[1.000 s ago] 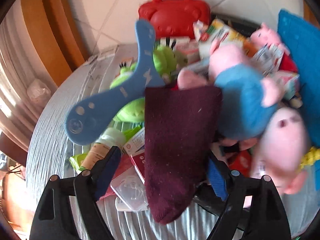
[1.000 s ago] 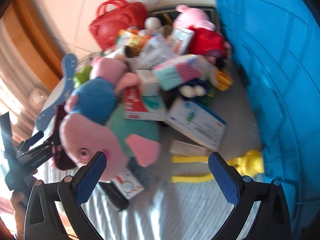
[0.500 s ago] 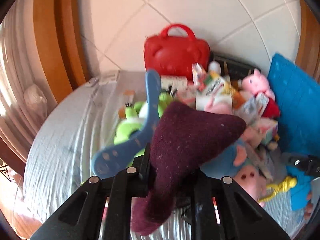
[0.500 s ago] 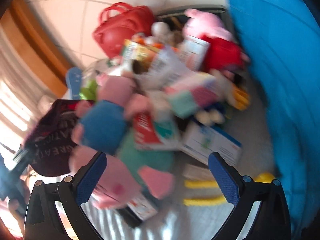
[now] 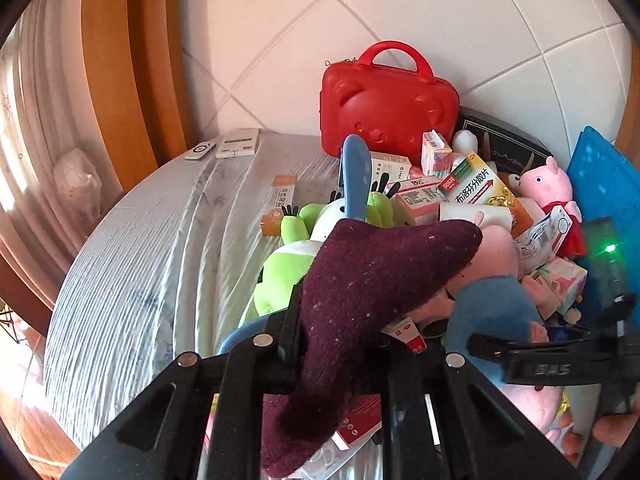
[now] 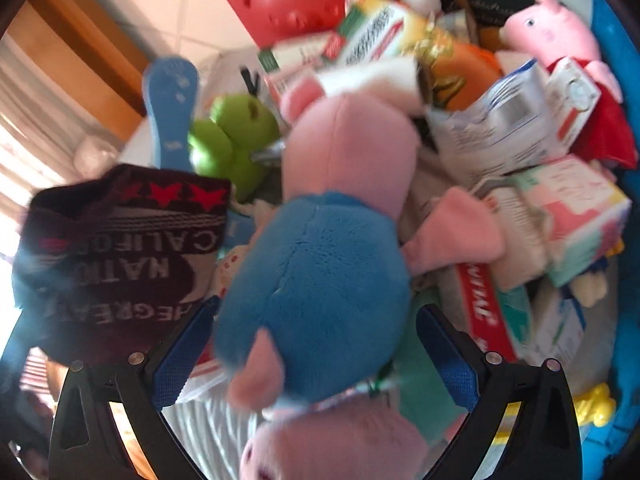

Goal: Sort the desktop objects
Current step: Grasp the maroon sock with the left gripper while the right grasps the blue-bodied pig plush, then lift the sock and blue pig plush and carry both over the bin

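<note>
Left gripper [image 5: 340,360] clamped on a maroon sock [image 5: 360,300] above the pile; right gripper [image 6: 316,348] with jaws apart around a blue-bodied pink plush [image 6: 320,280]

The striped cloth [image 5: 140,260] lies bare along the left up to the wooden frame [image 5: 120,60]; the right is crowded with boxes up to a red case [image 5: 388,108] and a blue bin [image 5: 600,184]. Compared with 1 second ago, the left jaws have closed on the sock and it now hangs raised off the heap; the right gripper has shifted from the yellow toy [image 6: 596,404] to straddle the plush, pads not visibly pressing
</note>
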Tool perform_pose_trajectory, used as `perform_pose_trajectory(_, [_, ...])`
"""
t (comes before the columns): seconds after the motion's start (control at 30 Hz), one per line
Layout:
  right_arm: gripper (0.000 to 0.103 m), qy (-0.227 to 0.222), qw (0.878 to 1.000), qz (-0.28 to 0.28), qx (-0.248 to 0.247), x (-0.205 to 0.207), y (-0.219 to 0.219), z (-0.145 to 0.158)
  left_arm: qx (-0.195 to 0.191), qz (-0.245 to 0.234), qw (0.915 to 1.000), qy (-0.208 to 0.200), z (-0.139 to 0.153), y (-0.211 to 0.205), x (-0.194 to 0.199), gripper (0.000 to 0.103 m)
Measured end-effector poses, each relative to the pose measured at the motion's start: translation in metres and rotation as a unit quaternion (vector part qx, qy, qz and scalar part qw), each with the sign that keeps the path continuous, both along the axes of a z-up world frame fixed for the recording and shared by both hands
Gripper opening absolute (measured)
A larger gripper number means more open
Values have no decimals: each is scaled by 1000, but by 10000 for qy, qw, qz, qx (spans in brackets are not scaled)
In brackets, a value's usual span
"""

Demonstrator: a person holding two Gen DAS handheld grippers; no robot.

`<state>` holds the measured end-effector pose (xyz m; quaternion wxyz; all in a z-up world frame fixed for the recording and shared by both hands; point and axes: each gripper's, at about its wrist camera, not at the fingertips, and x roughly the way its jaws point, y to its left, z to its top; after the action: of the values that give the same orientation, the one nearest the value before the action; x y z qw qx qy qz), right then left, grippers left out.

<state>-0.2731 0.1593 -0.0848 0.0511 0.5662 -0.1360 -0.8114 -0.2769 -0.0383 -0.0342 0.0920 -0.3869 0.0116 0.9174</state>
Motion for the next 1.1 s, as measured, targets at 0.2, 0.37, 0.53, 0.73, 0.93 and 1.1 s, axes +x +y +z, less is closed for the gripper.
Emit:
perform_pose_trajectory(0.2, [70, 332, 9994, 62, -20, 10, -7, 10, -4, -132, 9999, 73, 8, 2, 9, 15])
perform_pose_trajectory(0.37, [69, 1019, 9947, 40, -163, 39, 6, 59, 65, -284, 9986, 448, 38, 9, 27, 15])
perform_pose_trajectory(0.53, [69, 2069, 9781, -205, 79, 87, 32, 135, 127, -554, 9936, 979, 84, 31, 51, 15])
perform_pose_trajectory(0.73, [69, 2865, 9547, -664, 452, 136, 80, 218, 340, -1132, 9814, 1511, 143, 83, 82, 15])
perform_pose_trajectory(0.93, [70, 3173, 9357, -1217, 948, 200, 153, 277, 537, -1846, 9641, 1834, 196, 164, 117, 15])
perform_pose_trajectory(1.1, [70, 3212, 9235, -1601, 1354, 239, 225, 318, 780, -2410, 9500, 1828, 241, 247, 136, 15])
